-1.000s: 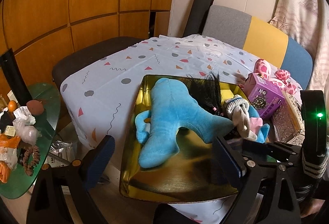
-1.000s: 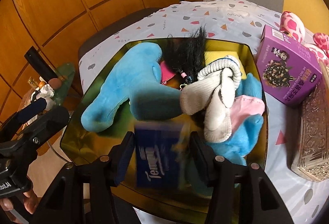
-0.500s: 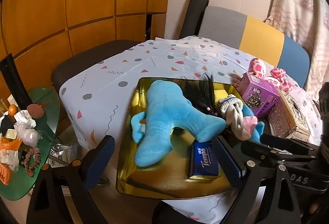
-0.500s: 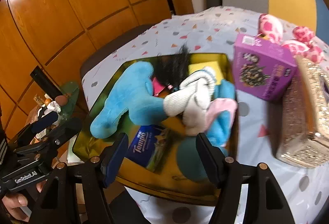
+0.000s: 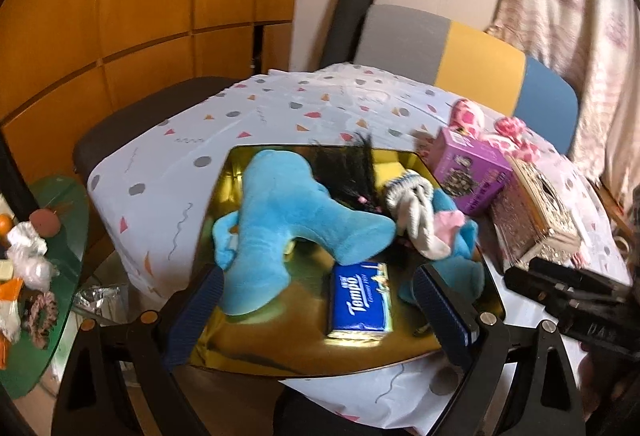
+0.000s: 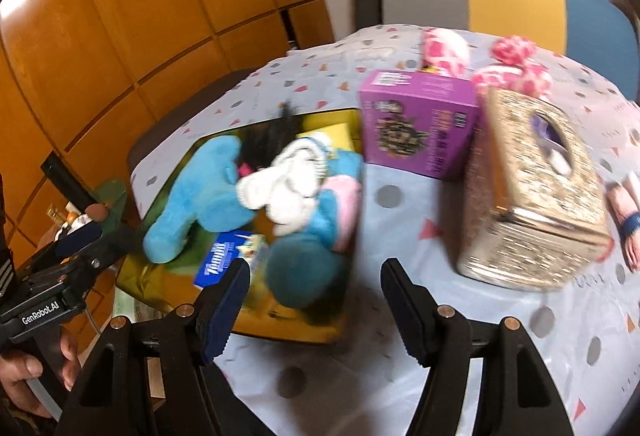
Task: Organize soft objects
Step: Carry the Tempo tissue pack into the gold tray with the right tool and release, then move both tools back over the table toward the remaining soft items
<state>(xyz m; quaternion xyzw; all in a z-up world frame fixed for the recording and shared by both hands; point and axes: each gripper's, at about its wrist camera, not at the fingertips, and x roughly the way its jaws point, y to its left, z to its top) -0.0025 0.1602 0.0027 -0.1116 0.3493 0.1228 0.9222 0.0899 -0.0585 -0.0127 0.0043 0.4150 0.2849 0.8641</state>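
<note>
We see the gold tray (image 5: 224, 332) at centre frame in the left wrist view, resting on the counter (image 5: 168, 172) with its patterned cloth. The tray holds a blue plush (image 5: 292, 212), a black tuft (image 5: 348, 168), a white sock (image 5: 416, 220) and a blue tissue pack (image 5: 362, 300). The tissue pack lies flat in the lower part of the tray, just below the plush.

The left gripper (image 5: 316, 312) sits at the bottom of the frame, jaws apart, nothing between the pads. The right gripper (image 6: 316, 300) sits at the bottom centre of the right wrist view, jaws apart and empty, over the tray's right edge and the cloth.

To the right of the tray stand a purple box (image 6: 420, 124) and a glittery tissue box (image 6: 536, 204), side by side; the view is blurred, so we cannot tell whether they touch. Pink plush (image 6: 512, 72) lies behind them in the upper right. A hand (image 6: 40, 368) grips the left tool at lower left.
</note>
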